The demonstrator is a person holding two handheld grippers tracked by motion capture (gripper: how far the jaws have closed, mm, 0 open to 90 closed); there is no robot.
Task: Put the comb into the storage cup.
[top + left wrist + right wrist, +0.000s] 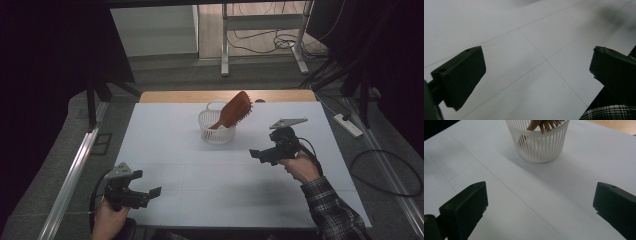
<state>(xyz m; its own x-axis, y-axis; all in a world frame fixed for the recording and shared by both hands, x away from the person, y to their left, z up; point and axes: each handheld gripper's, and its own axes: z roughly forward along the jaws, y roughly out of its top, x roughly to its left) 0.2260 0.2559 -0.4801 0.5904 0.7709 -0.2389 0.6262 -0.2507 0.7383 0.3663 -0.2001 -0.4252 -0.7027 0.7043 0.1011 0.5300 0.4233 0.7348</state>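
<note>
1. Fingers (464, 207) of the right gripper (263, 154) stand wide apart with nothing between them. In the right gripper view I see bare desk between the two pads and the basket (538, 145) straight ahead.
2. Fingers (461, 75) of the left gripper (150, 194) are likewise spread and empty. That gripper hovers low near the near-left corner of the desk (175, 145), well apart from the work; I judge it parked there so it does not crowd the right gripper's approach.
3. Hairbrush (235, 110): reddish-brown, standing handle-down in the white slotted basket, head tilted up and out over the rim toward the far-right corner. It leans because the basket is shallower than the brush is long, so the rim props it.
4. Basket sits near the middle of the far edge of the desk, clear of both grippers.
5. Right gripper is held above the desk, to the right of the basket and nearer me, pointing at it. Open jaws plus this aim suggest a reach for the brush or basket; that is my judgement.
6. Risk note: the slotted wall looks light, so pulling the tilted brush could tip or drag the basket. A steadying hold from the left gripper may be needed.
</note>
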